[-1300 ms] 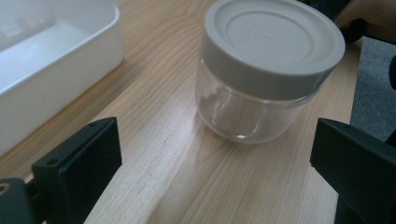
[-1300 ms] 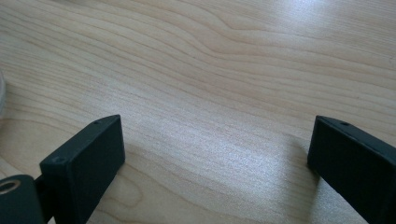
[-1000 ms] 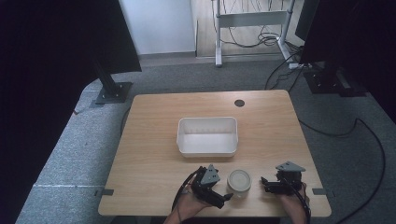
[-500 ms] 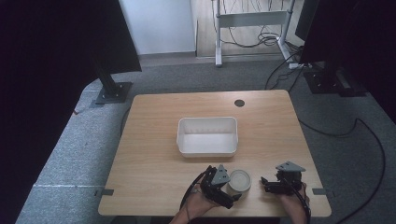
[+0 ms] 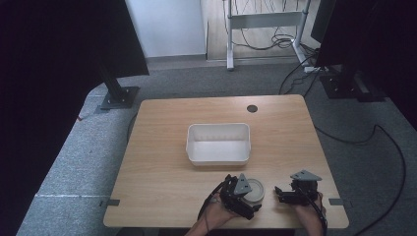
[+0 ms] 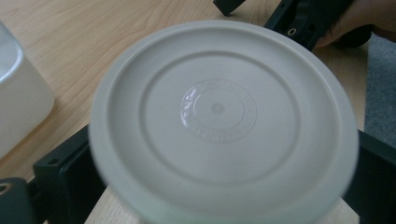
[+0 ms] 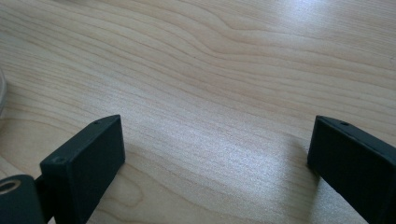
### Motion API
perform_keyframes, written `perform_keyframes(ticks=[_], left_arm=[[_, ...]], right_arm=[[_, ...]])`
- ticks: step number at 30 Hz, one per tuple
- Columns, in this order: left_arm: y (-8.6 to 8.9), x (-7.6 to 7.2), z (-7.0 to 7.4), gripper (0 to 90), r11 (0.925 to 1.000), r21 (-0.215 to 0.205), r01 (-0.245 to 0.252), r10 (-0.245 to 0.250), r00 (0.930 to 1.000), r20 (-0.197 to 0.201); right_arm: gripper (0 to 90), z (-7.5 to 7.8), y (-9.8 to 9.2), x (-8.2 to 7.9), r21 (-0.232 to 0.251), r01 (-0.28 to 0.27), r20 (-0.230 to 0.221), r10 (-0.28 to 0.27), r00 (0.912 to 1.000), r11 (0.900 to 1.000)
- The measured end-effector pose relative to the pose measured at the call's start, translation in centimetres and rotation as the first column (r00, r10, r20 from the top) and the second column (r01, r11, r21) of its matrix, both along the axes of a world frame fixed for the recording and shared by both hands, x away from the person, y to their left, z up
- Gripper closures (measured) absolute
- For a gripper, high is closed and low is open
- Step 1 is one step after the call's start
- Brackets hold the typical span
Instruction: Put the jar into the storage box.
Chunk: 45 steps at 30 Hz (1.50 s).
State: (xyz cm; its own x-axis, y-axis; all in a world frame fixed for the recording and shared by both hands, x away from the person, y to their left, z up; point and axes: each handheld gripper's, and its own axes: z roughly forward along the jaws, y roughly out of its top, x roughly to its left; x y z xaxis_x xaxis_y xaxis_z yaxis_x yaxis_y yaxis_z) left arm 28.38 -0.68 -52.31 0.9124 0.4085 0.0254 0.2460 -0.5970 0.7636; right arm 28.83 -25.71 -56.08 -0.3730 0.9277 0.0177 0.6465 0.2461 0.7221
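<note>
Left gripper (image 5: 246, 199) sits just in front of the white bin (image 5: 218, 143), on the person's side of it, and its jaws straddle a round white container (image 5: 254, 190) standing on the table (image 5: 162, 167). From the high view the jaws look set around the container's sides; whether they press on it I cannot tell. Right gripper (image 5: 284, 194) rests to the right of the container, apart from it and also on the person's side of the bin.

In the left gripper view the container's lid (image 6: 219, 116) is a shallow, ringed disc of smooth plastic with an embossed centre, one black jaw at each flank; a corner of the bin (image 6: 18, 93) shows at the left.

In the right gripper view the jaws stand wide apart over bare wood (image 7: 224, 84), nothing between them.

My judgement: the container is light, fairly stiff but thin-walled and slick. Take it across the body below the lid rim, squeezing gently, since a hard pinch could buckle it or pop the lid.
</note>
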Motion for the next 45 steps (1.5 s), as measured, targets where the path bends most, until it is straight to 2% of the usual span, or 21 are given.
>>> perform_keyframes(ticks=[7, 16, 24, 29, 45], left_arm=[[-1.1, 0.2, -0.5, 5.4, 0.999, 0.043, -0.015, 0.014, 0.9997, 0.019], [-1.4, 0.2, -0.3, 9.2, 0.9986, 0.043, -0.03, 0.029, 0.9993, 0.022], [-0.9, 0.3, 0.6, 9.3, 0.9995, 0.022, -0.023, 0.022, 0.9989, 0.04], [-0.5, 0.5, 1.1, 9.3, 0.9996, 0.024, -0.013, 0.012, 0.9993, 0.037], [1.4, 1.4, 2.5, 9.5, 0.9993, 0.021, -0.032, 0.031, 0.9984, 0.047]], right_arm=[[3.7, 0.0, 0.0, 0.0, 0.0, 0.0, 0.0, 0.0, 1.0, 1.0], [3.7, 0.0, 0.0, 0.0, 0.001, 0.0, 0.0, 0.0, 1.0, 1.0], [3.7, 0.0, 0.0, 0.0, 0.001, 0.0, 0.0, 0.0, 1.0, 1.0], [3.7, 0.0, 0.0, 0.0, 0.001, 0.0, 0.0, 0.0, 1.0, 1.0], [3.7, 0.0, 0.0, 0.0, 0.0, 0.0, 0.0, 0.0, 1.0, 1.0]])
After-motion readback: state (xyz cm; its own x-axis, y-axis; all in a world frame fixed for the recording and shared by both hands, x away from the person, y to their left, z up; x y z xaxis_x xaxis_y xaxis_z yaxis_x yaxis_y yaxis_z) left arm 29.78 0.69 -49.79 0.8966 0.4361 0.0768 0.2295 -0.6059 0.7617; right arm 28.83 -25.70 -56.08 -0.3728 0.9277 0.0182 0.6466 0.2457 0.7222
